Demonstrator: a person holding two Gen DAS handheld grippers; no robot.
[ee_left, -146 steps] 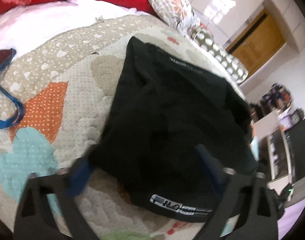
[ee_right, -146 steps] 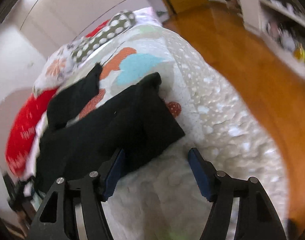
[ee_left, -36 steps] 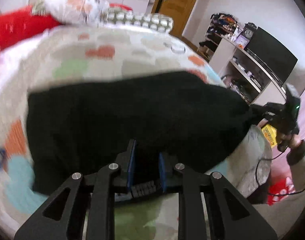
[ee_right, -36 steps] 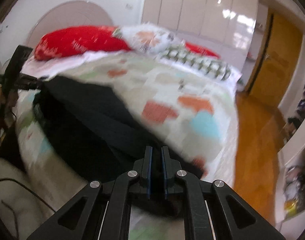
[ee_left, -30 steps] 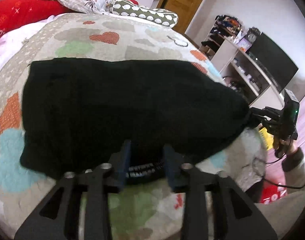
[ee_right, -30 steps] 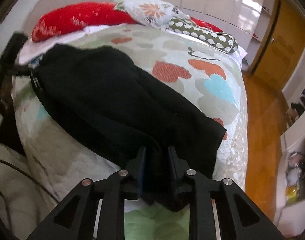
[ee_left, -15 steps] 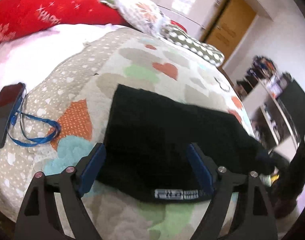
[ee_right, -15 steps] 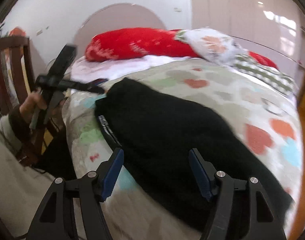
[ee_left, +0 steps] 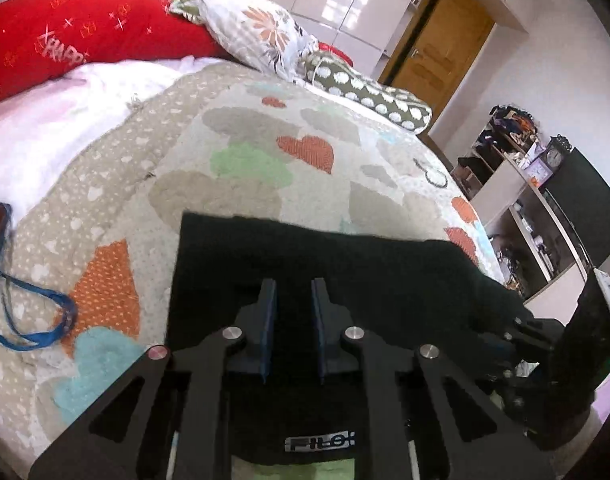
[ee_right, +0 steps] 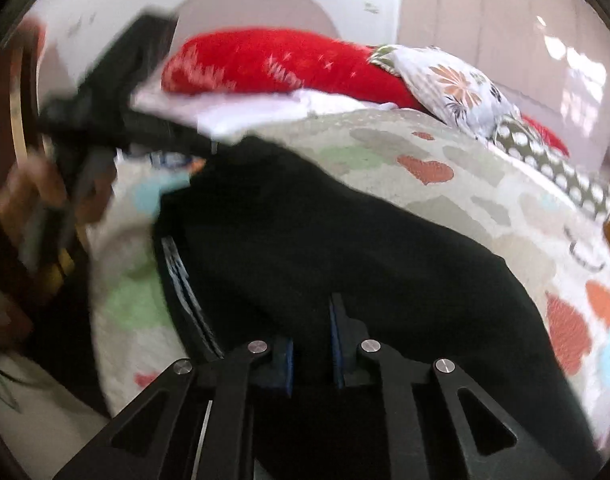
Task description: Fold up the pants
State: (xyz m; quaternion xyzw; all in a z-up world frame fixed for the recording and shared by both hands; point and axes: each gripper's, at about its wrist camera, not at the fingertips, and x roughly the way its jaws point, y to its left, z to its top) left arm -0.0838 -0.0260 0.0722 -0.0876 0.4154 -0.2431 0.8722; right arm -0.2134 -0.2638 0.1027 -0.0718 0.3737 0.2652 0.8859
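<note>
Pants: black soft-knit pants [ee_left: 377, 272] lie flat across the near edge of the bed's heart-patterned quilt [ee_left: 241, 160], white-lettered waistband nearest the left camera. Left tongs [ee_left: 292, 300] pressed together, pinching pants fabric at the waistband end. Right tongs [ee_right: 311, 332] closing, blue pads nearly together with black fabric between them at the far end of the garment. Blue lanyard [ee_left: 29, 320] on the quilt, left of the pants. Long red pillow [ee_left: 77, 36] at the head of the bed.
</note>
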